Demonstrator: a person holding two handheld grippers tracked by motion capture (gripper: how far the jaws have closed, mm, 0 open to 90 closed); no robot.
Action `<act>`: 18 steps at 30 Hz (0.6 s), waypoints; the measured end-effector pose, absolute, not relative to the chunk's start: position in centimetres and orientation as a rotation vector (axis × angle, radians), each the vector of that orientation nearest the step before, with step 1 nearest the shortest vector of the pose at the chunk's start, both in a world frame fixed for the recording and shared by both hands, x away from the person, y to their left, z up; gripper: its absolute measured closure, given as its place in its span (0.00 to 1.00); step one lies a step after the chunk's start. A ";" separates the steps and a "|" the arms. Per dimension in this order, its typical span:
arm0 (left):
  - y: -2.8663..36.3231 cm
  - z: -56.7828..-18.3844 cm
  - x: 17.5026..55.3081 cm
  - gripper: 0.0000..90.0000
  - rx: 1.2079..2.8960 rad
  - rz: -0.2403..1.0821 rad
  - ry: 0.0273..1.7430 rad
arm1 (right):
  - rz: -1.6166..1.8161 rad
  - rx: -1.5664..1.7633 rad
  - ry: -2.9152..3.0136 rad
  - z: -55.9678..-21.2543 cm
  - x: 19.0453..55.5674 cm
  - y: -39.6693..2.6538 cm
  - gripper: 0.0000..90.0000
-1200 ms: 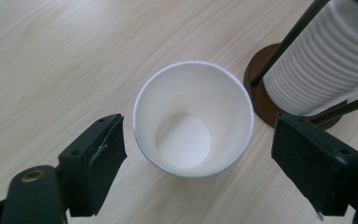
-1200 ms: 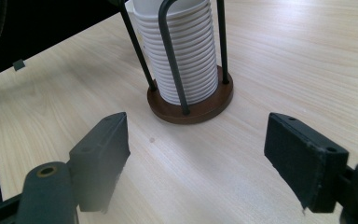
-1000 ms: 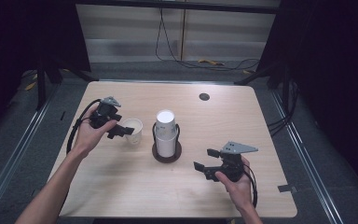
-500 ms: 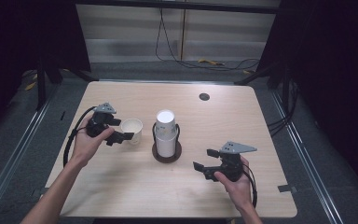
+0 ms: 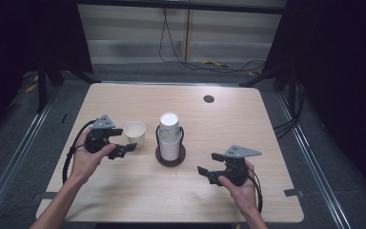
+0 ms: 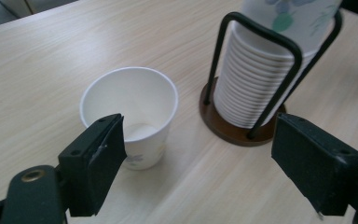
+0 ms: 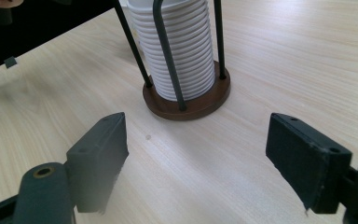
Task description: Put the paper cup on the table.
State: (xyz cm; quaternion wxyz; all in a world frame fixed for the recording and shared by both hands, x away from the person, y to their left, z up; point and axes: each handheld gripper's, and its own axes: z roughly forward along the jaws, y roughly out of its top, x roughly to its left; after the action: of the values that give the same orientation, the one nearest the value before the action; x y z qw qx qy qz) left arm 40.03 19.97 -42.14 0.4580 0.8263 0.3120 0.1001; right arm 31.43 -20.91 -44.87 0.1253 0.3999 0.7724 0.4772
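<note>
On pale wood table (image 5: 276, 124) | ribbed cup stack (image 5: 169, 136), wire holder | both tongs wide, empty

I am counting: one loose paper cup (image 5: 135, 132), one cup stack (image 5: 169, 136) in one holder (image 5: 170, 156), two tools.

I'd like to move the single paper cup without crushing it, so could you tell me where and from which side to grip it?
Grip the single paper cup low on its wall, coming level from the left tongs' side. It stands upright and open-mouthed, and its thin rim would buckle. The cup holder crowds the far side, so that approach is tighter.
</note>
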 end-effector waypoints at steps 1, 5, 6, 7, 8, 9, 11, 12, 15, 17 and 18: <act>20.0 -42.3 39.8 0.19 2.032 0.244 0.772 | 1.390 1.166 2.251 -44.9 31.4 -20.9 0.23; 20.2 -43.2 38.8 0.19 2.027 0.241 0.781 | 1.394 1.171 2.243 -44.9 31.4 -21.0 0.23; 20.3 -43.3 38.5 0.19 2.028 0.239 0.781 | 1.395 1.171 2.244 -44.9 31.4 -21.0 0.23; 20.3 -43.5 38.2 0.19 2.022 0.238 0.790 | 1.396 1.172 2.245 -44.9 31.4 -21.0 0.23; 20.3 -43.6 37.9 0.19 2.017 0.234 0.790 | 1.393 1.173 2.249 -44.9 31.4 -21.1 0.23; 20.3 -43.8 37.7 0.19 2.015 0.223 0.789 | 1.395 1.171 2.251 -45.0 31.5 -21.1 0.23; 20.3 -44.2 37.2 0.18 2.008 0.221 0.793 | 1.397 1.176 2.252 -45.1 31.6 -21.1 0.23; 20.2 -44.3 36.8 0.18 2.005 0.226 0.791 | 1.396 1.177 2.254 -45.1 31.6 -21.1 0.23; 20.1 -44.6 36.4 0.18 2.005 0.220 0.791 | 1.393 1.173 2.254 -45.1 31.6 -21.1 0.23; 20.1 -45.0 35.9 0.18 2.002 0.215 0.802 | 1.392 1.168 2.253 -45.1 31.5 -21.1 0.23; 20.1 -45.1 35.8 0.18 1.999 0.220 0.806 | 1.395 1.175 2.252 -45.1 31.4 -21.1 0.23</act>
State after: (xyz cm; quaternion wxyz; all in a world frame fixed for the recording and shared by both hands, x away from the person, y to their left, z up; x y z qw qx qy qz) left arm 35.76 20.10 -45.13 0.4686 0.8151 0.3286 0.0895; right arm 31.42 -21.07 -45.11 0.1218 0.4024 0.7714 0.4777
